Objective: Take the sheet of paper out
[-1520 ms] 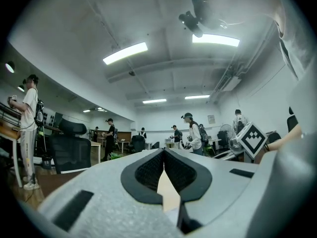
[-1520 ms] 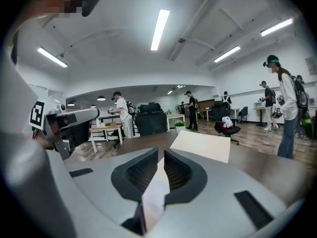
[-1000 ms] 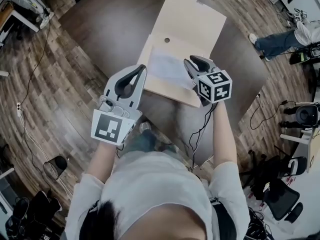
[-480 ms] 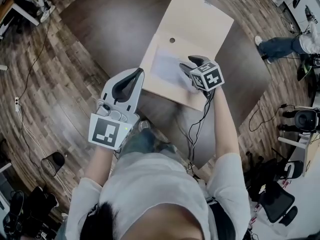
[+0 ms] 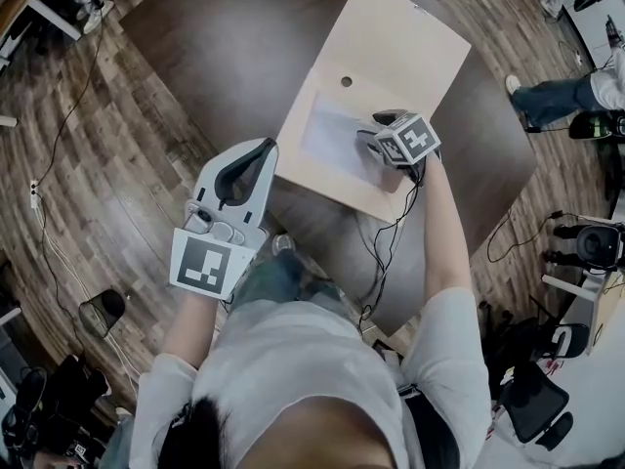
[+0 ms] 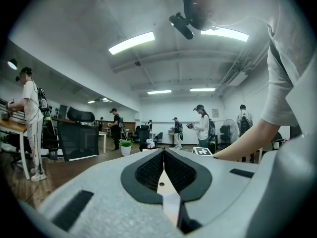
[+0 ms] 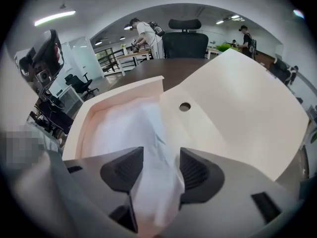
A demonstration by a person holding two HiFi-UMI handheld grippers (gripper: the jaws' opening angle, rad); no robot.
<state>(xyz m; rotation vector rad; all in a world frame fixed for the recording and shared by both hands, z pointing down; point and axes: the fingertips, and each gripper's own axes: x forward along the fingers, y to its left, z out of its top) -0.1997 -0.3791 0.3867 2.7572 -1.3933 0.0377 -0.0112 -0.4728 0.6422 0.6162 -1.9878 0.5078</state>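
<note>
Lowered, the right claw [image 7: 161,155] is opening, sheet of paper [image 7: 124,128] between its jaws.

An open folder [image 5: 400,47] lies on the table [image 5: 215,37], its flap spread toward the far side. The sheet of paper [image 5: 330,130] sits in the folder's near half. The right gripper [image 5: 371,148] stands over the sheet's right part, its jaws opening with the sheet between them. The left gripper [image 5: 262,148] hangs just left of the folder.
</note>
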